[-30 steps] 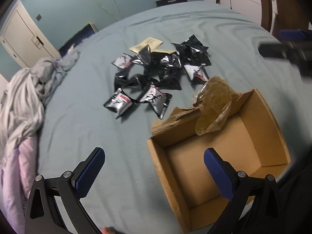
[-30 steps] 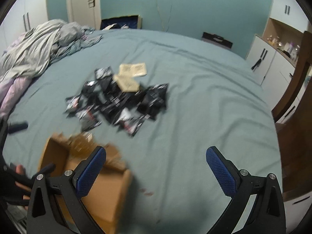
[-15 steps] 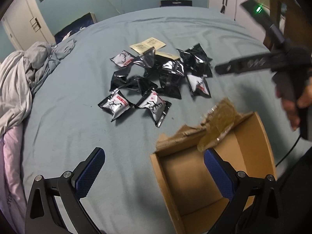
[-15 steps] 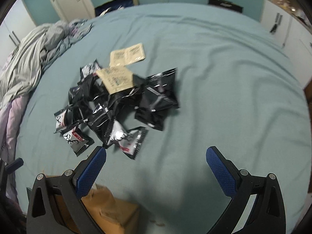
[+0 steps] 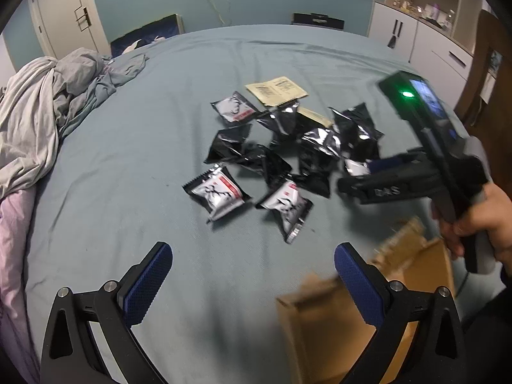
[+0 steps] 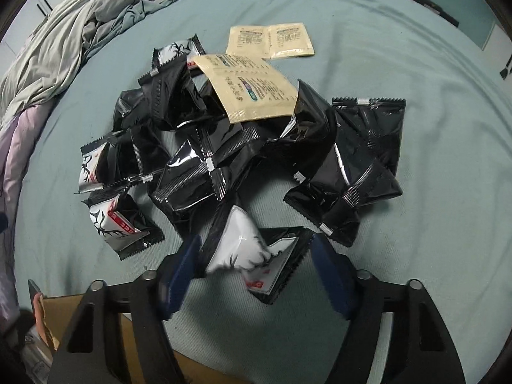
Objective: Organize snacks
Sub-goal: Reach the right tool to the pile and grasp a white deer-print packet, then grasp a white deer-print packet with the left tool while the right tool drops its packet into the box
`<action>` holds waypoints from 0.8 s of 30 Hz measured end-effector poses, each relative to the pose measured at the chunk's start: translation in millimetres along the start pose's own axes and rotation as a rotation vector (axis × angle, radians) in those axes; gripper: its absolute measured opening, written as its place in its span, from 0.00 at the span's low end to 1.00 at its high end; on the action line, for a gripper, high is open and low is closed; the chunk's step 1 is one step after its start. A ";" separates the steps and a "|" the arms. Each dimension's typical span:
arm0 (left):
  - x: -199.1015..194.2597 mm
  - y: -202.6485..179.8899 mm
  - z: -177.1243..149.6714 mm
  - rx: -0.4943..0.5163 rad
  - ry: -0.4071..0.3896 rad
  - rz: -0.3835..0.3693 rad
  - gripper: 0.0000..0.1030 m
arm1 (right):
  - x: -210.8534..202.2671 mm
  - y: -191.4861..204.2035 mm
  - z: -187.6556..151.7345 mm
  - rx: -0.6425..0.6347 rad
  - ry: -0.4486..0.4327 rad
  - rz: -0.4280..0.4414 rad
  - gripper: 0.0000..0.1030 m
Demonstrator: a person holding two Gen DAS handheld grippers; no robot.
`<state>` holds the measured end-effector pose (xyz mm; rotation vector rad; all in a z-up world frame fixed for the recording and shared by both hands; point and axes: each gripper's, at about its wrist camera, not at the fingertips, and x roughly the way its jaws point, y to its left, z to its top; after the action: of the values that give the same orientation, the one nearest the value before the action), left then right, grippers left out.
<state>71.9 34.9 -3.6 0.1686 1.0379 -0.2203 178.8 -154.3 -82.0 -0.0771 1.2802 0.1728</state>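
Observation:
Several black-and-silver snack packets (image 5: 284, 150) lie in a heap on the blue-grey bed, with beige sachets (image 5: 276, 91) at the far side. My left gripper (image 5: 252, 275) is open and empty, hovering short of the heap. My right gripper (image 6: 256, 267) is low over the near edge of the heap (image 6: 243, 147), its jaws partly closed around a black-and-white packet (image 6: 252, 256), with a little gap still showing at the right pad. In the left wrist view the right gripper (image 5: 361, 176) reaches in from the right over the packets. A beige sachet (image 6: 249, 91) lies on top of the heap.
An open cardboard box (image 5: 368, 307) stands at the near right, and its corner shows under the right gripper (image 6: 64, 320). Crumpled grey bedding (image 5: 41, 108) lies along the left edge of the bed. White cabinets (image 5: 425, 48) stand at the far right.
My right gripper has dropped down to the heap and narrowed its jaws around the nearest packet. My left gripper has swung left, away from the box, towards the packets.

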 end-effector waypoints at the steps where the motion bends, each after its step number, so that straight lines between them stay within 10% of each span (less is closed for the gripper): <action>1: 4.1 2.9 2.5 -0.001 0.001 0.004 1.00 | 0.7 -1.3 1.4 0.006 -0.001 0.003 0.58; 6: 34.5 29.4 17.3 -0.056 0.044 -0.012 1.00 | -10.3 -5.0 2.2 0.016 -0.042 0.051 0.33; 15: 88.5 48.3 40.0 -0.158 0.107 -0.051 1.00 | -80.6 0.7 -15.9 0.042 -0.204 0.126 0.33; 24: 128.0 66.5 45.6 -0.282 0.169 -0.133 0.91 | -169.7 -8.1 -109.8 0.134 -0.371 0.169 0.33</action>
<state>189.7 75.2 -89.4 -0.1400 1.2380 -0.1800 29.5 -193.6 48.8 0.1716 0.9242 0.2342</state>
